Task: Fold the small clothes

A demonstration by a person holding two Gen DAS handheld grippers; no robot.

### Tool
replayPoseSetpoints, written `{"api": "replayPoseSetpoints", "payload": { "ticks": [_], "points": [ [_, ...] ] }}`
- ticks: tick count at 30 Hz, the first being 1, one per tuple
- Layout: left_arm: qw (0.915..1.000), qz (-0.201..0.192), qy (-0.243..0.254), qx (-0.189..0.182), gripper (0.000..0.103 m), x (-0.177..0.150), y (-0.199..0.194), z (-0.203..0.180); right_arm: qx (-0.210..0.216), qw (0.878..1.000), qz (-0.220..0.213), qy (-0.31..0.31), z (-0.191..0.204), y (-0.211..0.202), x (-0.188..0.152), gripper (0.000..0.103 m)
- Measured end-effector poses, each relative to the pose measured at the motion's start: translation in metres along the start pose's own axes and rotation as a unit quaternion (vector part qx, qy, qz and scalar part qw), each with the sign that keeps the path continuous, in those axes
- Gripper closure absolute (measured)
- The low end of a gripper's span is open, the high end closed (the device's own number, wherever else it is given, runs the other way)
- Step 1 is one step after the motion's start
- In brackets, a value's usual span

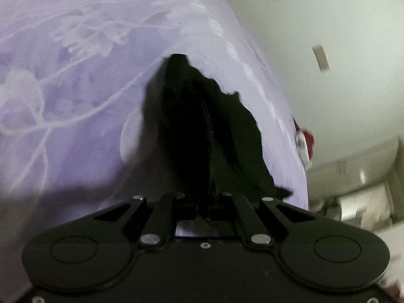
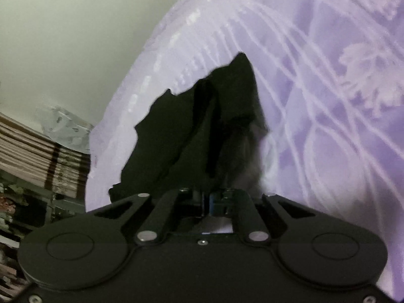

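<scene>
Two tools, left tool [image 1: 210, 151] and right tool [image 2: 212, 149], each pinching black garment [image 1: 227, 126] draped ahead

A lilac bedspread [image 1: 75, 75] with pale branch and flower print covers the bed, dimly lit. Beyond its edge rises a plain off-white wall [image 1: 315, 12] bearing a small pale plate [image 1: 321, 58]. In the right wrist view, stacked striped bedding or boards [image 2: 38, 151] sit beside the bed, blurred.

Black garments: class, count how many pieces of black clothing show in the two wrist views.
1, as far as shows: one black garment on the purple bedsheet, pinched between the left gripper and right gripper. Folds may hide more.
</scene>
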State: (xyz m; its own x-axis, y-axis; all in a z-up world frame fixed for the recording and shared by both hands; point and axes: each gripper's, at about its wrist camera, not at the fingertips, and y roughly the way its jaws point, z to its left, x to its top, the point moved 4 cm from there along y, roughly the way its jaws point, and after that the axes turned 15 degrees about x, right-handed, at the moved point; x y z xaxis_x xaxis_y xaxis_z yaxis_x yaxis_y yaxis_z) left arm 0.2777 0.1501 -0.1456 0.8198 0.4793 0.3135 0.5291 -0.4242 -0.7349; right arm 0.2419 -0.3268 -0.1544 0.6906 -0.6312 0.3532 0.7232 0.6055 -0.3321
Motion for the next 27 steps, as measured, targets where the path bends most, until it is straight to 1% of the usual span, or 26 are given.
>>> {"api": "replayPoseSetpoints", "payload": {
  "ticks": [2,4,6,8,10,11,12,14,16,17,18,19,20,21,22,23,24,25,26,27],
  "points": [
    [0.9993,0.017,0.032,0.012,0.100,-0.015,-0.004,0.005,-0.002,1.000,0.005,-0.008,0.000,-0.013,-0.005,0.103],
    [0.9959,0.038,0.065,0.050,0.098,-0.030,0.008,0.016,-0.019,0.999,0.019,-0.021,-0.010,-0.023,-0.014,0.103],
    [0.9898,0.053,0.094,0.093,0.093,-0.041,0.021,0.030,-0.034,0.998,0.047,-0.013,-0.034,-0.023,-0.025,0.103],
    [0.9920,0.054,0.088,0.074,0.093,-0.040,0.017,0.037,-0.052,0.997,0.063,-0.001,-0.057,-0.025,-0.032,0.103],
    [0.9923,0.037,0.094,0.070,0.092,-0.026,0.009,0.035,-0.033,0.998,0.061,0.004,-0.061,-0.034,-0.030,0.102],
    [0.9912,0.021,0.105,0.078,0.090,-0.017,0.004,0.032,-0.032,0.998,0.060,-0.006,-0.058,-0.039,-0.026,0.091],
    [0.9889,0.001,0.118,0.090,0.087,-0.007,0.001,0.028,-0.040,0.997,0.052,-0.027,-0.051,-0.043,-0.019,0.078],
    [0.9823,-0.039,0.141,0.117,0.086,0.013,-0.001,0.019,-0.056,0.994,0.027,-0.094,-0.033,-0.047,-0.005,0.065],
    [0.9749,-0.073,0.170,0.123,0.086,0.031,0.005,0.007,-0.058,0.985,0.005,-0.162,-0.011,-0.043,0.010,0.065],
    [0.9688,-0.091,0.189,0.132,0.086,0.038,0.011,0.001,-0.058,0.980,0.001,-0.192,-0.002,-0.036,0.019,0.065],
    [0.9628,-0.102,0.205,0.144,0.086,0.042,0.018,-0.004,-0.063,0.971,-0.001,-0.229,0.007,-0.024,0.026,0.065],
    [0.9581,-0.109,0.216,0.153,0.086,0.046,0.026,-0.007,-0.078,0.960,0.000,-0.268,0.012,-0.013,0.031,0.066],
    [0.9559,-0.112,0.222,0.156,0.086,0.049,0.032,-0.010,-0.107,0.945,0.007,-0.310,0.015,0.001,0.035,0.066],
    [0.9554,-0.112,0.226,0.154,0.086,0.050,0.037,-0.013,-0.127,0.933,0.018,-0.336,0.013,0.012,0.039,0.067],
    [0.9579,-0.111,0.220,0.147,0.086,0.052,0.041,-0.015,-0.146,0.922,0.036,-0.356,0.011,0.023,0.041,0.069],
    [0.9619,-0.110,0.209,0.138,0.086,0.055,0.042,-0.015,-0.155,0.917,0.052,-0.365,0.008,0.033,0.042,0.071],
    [0.9671,-0.108,0.194,0.124,0.086,0.058,0.044,-0.017,-0.152,0.919,0.065,-0.359,0.003,0.037,0.043,0.071],
    [0.9724,-0.107,0.175,0.110,0.086,0.060,0.045,-0.017,-0.144,0.924,0.071,-0.348,0.001,0.041,0.045,0.071],
    [0.9754,-0.105,0.165,0.101,0.083,0.062,0.048,-0.021,-0.131,0.931,0.072,-0.332,-0.001,0.044,0.048,0.071],
    [0.9781,-0.104,0.155,0.092,0.083,0.063,0.050,-0.023,-0.121,0.938,0.069,-0.319,-0.003,0.044,0.050,0.071]
  ]
}}
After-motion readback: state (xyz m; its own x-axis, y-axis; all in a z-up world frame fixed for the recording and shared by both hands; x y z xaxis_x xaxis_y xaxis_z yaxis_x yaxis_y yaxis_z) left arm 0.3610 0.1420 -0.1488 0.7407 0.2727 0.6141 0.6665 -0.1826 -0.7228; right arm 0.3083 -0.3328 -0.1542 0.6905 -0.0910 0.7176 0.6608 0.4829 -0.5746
